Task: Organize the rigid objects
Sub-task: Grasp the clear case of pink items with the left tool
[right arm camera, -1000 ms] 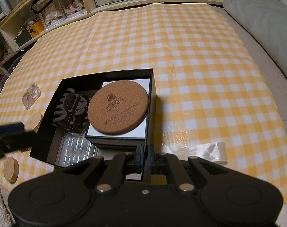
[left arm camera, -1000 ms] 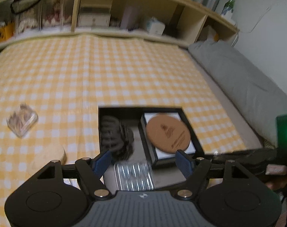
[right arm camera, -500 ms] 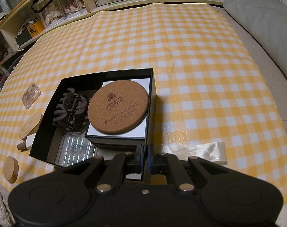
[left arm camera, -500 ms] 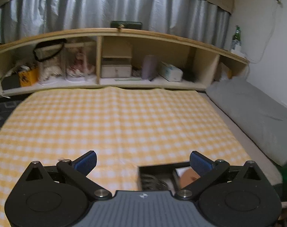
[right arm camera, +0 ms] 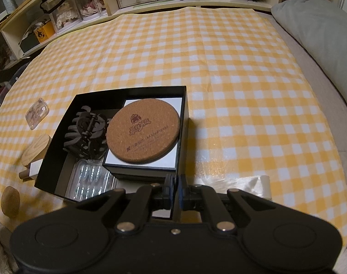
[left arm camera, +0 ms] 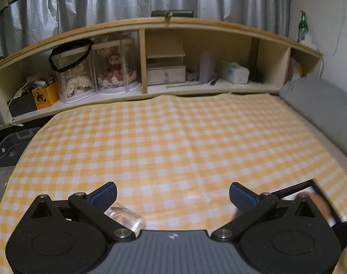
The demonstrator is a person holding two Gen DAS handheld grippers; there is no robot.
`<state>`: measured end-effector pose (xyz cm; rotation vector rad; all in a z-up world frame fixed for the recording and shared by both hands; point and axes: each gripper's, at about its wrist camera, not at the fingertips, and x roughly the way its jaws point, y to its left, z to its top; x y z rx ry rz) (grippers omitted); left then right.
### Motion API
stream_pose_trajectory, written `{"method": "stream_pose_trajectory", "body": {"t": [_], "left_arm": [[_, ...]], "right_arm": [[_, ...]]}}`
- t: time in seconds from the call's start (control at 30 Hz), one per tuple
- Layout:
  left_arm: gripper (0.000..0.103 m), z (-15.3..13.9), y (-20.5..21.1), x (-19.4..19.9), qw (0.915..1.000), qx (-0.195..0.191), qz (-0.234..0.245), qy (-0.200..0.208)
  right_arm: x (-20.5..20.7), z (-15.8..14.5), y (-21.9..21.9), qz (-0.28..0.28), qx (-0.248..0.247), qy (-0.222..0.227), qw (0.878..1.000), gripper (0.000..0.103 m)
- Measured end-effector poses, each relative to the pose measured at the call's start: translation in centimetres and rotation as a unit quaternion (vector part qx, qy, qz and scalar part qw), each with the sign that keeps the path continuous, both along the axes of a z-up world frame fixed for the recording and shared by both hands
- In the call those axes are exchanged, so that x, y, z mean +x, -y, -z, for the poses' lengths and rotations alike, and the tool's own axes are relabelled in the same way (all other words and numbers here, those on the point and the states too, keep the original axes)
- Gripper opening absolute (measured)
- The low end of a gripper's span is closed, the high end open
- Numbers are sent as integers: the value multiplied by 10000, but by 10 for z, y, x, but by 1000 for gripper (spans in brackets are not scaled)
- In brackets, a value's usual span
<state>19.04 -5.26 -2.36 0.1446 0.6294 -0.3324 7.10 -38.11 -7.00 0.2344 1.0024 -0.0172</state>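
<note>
A black box sits on the yellow checked cloth. It holds a cork coaster on a small white-topped case, a dark hair claw and a clear blister tray. My right gripper is shut on the box's near right wall. My left gripper is wide open above the cloth with nothing between its fingers. A clear acrylic block lies just under its left finger. In the left wrist view the box shows only as a blurred corner at the right.
Left of the box lie the acrylic block, a wooden lid, a small wooden disc and a brown stick. A clear plastic strip lies to its right. Beyond the cloth stand a shelf unit and a grey pillow.
The left gripper opened wider and swung away from over the box to the left, tilting up; the acrylic block now sits by its left finger. The right gripper kept still on the box wall.
</note>
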Motion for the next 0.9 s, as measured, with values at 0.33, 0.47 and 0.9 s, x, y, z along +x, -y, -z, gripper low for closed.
{"method": "stream_pose_trajectory", "body": {"t": [0.33, 0.47, 0.9], "left_arm": [[103, 66, -62, 51, 9988, 42, 100, -477], [103, 93, -81, 67, 9980, -35, 42, -630], [102, 112, -77, 80, 9860, 64, 850, -1434]], "right_arm": [[1, -2, -3, -104, -94, 10, 9999, 5], [0, -2, -1, -125, -66, 19, 9999, 5], [8, 1, -3, -160, -131, -49, 9998, 6]]}}
